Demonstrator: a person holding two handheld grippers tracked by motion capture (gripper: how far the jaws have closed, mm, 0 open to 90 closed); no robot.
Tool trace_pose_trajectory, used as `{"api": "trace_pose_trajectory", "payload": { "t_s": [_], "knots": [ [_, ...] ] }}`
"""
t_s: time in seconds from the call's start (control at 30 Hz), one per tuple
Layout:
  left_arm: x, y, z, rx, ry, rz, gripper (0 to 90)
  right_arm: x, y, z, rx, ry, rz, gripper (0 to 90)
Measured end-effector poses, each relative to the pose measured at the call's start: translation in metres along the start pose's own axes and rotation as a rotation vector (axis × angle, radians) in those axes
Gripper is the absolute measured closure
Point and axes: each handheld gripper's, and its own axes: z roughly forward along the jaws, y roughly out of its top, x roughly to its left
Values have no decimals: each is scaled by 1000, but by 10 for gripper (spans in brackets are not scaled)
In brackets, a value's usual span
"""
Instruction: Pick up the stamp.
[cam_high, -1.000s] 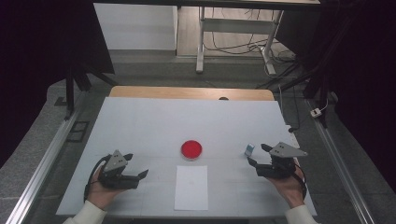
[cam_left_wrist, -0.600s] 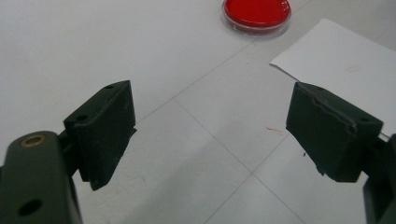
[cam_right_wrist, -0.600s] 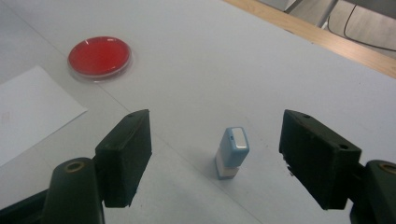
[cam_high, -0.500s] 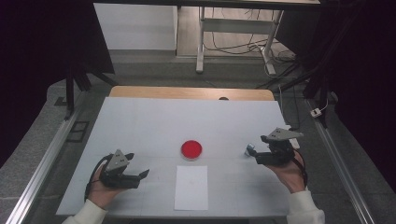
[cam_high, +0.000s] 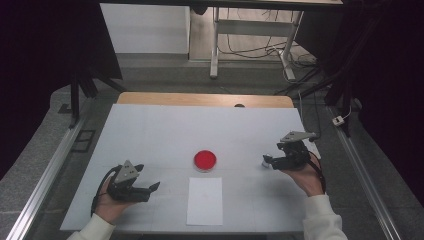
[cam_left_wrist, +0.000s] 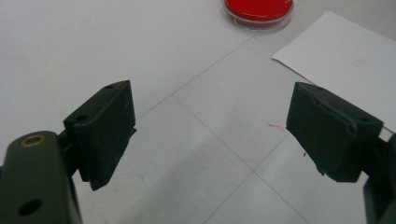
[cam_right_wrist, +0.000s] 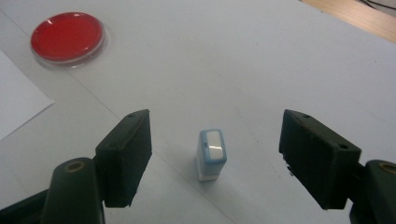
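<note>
With its jaws spread wide and empty around the upright stamp (cam_right_wrist: 212, 154), the right gripper (cam_right_wrist: 215, 158) could tip it toward the red ink pad (cam_right_wrist: 67, 37) at ten o'clock if one jaw touches first, while the left gripper (cam_left_wrist: 210, 137) waits, seemingly idle, open and empty

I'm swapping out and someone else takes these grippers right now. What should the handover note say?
Left gripper: open, idle over the bare table, near the paper sheet.
Right gripper: open, jaws either side of the small blue-and-white stamp, not touching it.
Red ink pad sits just beyond the sheet, mid-table.
Done: right gripper lined up on the stamp.
Left: probably close on the stamp, ink it, press it on the sheet.
</note>
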Motion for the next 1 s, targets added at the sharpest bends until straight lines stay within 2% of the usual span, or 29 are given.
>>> {"api": "trace_pose_trajectory", "payload": {
  "t_s": [0.3,0.53,0.83,1.0],
  "knots": [
    [0,-1,0,3,4,-1,157,-2,-5,11,9,-5,-11,270],
    [0,-1,0,2,3,-1,154,-6,-12,15,0,5,10,308],
    [0,-2,0,3,-2,-8,152,-6,-16,19,-9,25,15,480],
    [0,-2,0,7,-4,-5,151,-6,-19,22,10,11,3,539]
  ]
}}
